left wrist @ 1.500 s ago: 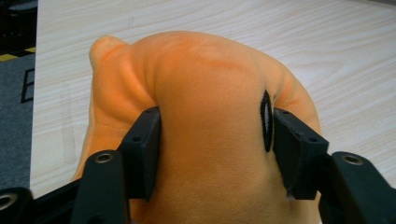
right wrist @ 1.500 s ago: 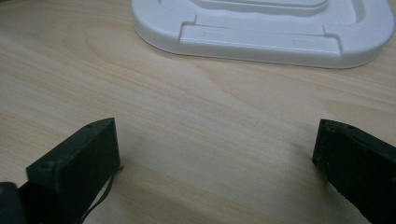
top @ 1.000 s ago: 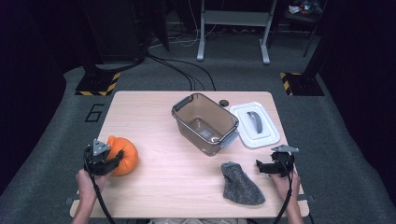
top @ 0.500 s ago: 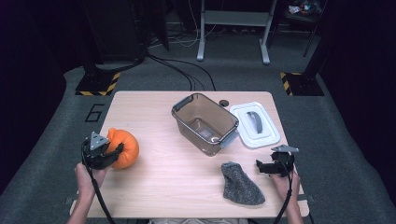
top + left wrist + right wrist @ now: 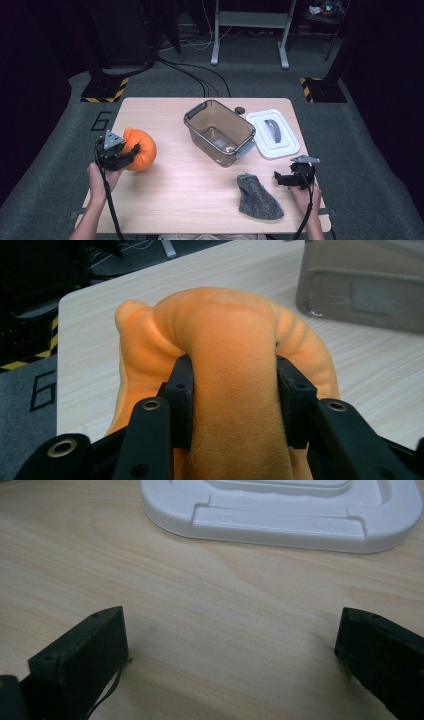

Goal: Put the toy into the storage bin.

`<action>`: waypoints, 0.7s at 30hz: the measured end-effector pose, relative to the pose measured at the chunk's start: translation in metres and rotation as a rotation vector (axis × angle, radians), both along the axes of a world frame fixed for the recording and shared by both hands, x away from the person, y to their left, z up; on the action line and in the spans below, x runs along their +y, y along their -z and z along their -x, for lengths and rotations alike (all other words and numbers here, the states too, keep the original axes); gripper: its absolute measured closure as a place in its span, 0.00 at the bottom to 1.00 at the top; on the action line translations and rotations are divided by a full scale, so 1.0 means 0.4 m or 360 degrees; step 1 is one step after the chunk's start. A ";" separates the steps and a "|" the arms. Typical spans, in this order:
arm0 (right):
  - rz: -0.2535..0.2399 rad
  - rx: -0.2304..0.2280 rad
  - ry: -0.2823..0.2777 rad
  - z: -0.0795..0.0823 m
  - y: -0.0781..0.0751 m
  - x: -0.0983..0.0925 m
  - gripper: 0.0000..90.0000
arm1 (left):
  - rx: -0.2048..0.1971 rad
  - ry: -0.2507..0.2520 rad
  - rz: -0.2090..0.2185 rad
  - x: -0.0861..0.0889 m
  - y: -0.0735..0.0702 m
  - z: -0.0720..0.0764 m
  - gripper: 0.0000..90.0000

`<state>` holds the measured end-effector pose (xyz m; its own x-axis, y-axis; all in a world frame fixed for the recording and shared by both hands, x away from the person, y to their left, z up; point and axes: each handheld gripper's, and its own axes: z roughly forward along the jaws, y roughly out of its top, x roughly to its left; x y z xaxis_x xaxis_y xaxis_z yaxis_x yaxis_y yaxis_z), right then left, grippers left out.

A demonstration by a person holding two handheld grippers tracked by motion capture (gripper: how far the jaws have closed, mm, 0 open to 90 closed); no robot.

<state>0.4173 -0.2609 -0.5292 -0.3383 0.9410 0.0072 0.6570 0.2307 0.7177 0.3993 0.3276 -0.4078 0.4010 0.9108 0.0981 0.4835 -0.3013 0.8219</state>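
The soft orange plush pumpkin (image 5: pixel 139 149) has risen off the table's left edge, squeezed between the left gripper's (image 5: pixel 120 152) jaws for carrying, while the right gripper (image 5: pixel 285 178) waits open-jawed.

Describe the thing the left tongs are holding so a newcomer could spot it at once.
Start at the wooden table and go to its left edge, away from the clear bin. There the left tongs squeeze an orange plush toy, soft and rounded. It is the only bright orange item.
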 end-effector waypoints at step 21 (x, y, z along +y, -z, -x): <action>0.0000 0.0000 0.0000 0.000 0.000 0.000 0.00 | -0.0048 0.0080 -0.0005 -0.063 -0.090 -0.081 0.66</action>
<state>0.4172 -0.2609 -0.5292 -0.3382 0.9411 0.0073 0.6571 0.2305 0.7177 0.4319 0.3024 -0.3718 0.4432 0.8892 0.1136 0.4426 -0.3272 0.8349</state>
